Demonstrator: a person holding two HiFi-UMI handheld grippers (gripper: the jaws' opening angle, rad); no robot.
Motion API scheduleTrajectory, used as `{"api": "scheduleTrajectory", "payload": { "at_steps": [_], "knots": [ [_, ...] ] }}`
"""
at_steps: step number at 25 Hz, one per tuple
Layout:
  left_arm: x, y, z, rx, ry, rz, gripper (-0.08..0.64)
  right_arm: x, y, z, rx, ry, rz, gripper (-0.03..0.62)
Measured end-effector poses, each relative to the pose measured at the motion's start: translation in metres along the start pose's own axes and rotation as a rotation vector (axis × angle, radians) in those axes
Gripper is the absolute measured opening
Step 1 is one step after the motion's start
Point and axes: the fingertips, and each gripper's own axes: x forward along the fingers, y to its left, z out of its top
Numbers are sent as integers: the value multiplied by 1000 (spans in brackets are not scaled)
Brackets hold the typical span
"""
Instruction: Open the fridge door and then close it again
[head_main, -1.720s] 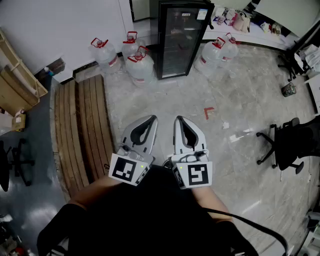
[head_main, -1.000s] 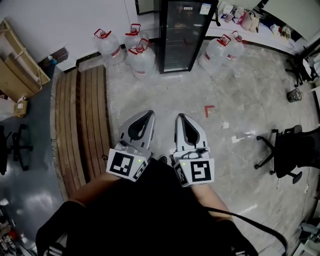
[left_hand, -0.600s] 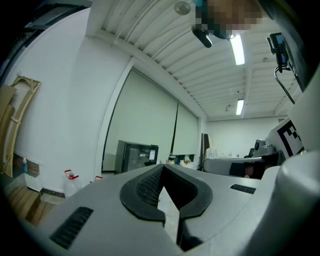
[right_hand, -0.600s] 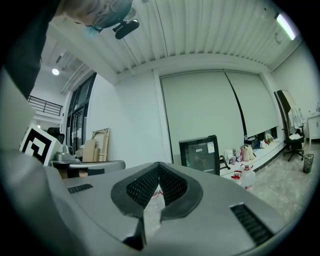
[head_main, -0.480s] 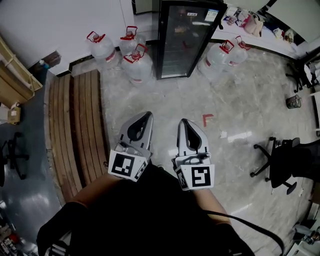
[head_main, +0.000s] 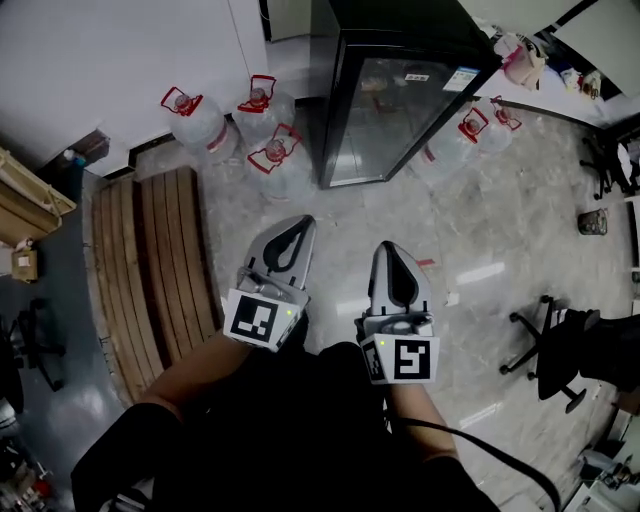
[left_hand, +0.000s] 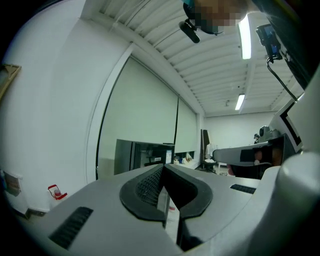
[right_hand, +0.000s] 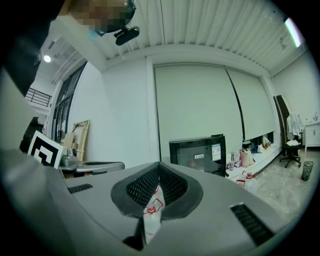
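The fridge (head_main: 400, 90), a tall black cabinet with a glass door (head_main: 395, 110), stands on the floor against the far side of the room, at about 12 o'clock from the person, and the door looks closed. Neither gripper touches it; both are held well short of it. The left gripper (head_main: 303, 222) has its jaws pressed fully together with nothing between them, its tip aimed toward 12 o'clock. The right gripper (head_main: 393, 247), just beside it at 3 o'clock, is likewise closed tip to tip and holds nothing. Three clear water jugs with red caps (head_main: 250, 120) sit on the floor at 9 o'clock of the fridge, close to its side, and two more jugs (head_main: 475, 130) stand at its 3 o'clock. The floor (head_main: 500, 220) is pale grey stone-look tile, glossy enough to throw back streaks of light, with a small red corner mark (head_main: 426, 263) just beside the right gripper. A slatted wooden platform (head_main: 150, 260) lies at 9 o'clock of the grippers, with wooden frames (head_main: 30, 195) leaning beyond it. A white wall (head_main: 110, 60) runs behind the jugs. A black office chair (head_main: 560, 350) stands at 3 o'clock. The gripper views show a ribbed white ceiling with strip lights (left_hand: 245, 35) and pale roller blinds (right_hand: 200, 100) behind the fridge.
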Motion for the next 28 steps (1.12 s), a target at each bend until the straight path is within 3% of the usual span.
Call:
{"api": "scheduleTrajectory", "payload": {
  "at_steps": [7, 17, 21, 23, 24, 28],
  "knots": [
    [103, 67, -27, 20, -10, 32, 8, 89, -49, -20, -21, 2, -48, 15],
    [224, 127, -117, 81, -5, 128, 8, 204, -109, -124, -10, 34, -12, 15],
    [264, 137, -137, 54, -27, 79, 24, 217, -119, -156, 31, 51, -26, 15],
    [282, 137, -146, 67, -26, 33, 115, 221, -125, -173, 47, 72, -34, 15],
    [290, 138, -151, 75, -25, 20, 124, 223, -127, -182, 57, 89, -37, 15],
    [312, 146, -158, 95, -43, 37, 138, 230, -136, -208, 66, 132, -38, 15]
  ]
}}
